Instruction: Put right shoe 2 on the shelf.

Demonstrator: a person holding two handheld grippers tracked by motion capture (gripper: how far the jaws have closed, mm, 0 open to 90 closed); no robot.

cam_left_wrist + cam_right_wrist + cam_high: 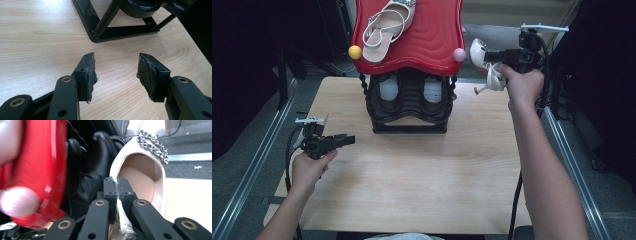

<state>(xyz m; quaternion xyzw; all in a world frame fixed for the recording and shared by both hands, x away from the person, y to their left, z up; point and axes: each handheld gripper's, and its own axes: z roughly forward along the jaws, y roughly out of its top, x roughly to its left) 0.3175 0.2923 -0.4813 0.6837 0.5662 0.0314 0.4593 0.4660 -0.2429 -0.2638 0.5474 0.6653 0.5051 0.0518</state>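
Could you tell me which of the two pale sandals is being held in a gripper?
The sandal beside the rack's right edge, clamped in the right gripper; the other sandal lies on the red shelf.

Overall light: bright on the table (422,170) from overhead, surroundings dark, almost black at the left and right edges of the high view.
Glare: washed-out patch at the top of the left gripper view, plus shiny highlights on the black rack base (117,32).
Shadows: soft — faint ones under the padded fingers (91,75).
Blur: right gripper view is smeary — red shelf (42,170) and pink ball (17,201) badly out of focus, rhinestones on the sandal (140,177) fairly crisp.
Sharpness: high view a bit soft, low-res.
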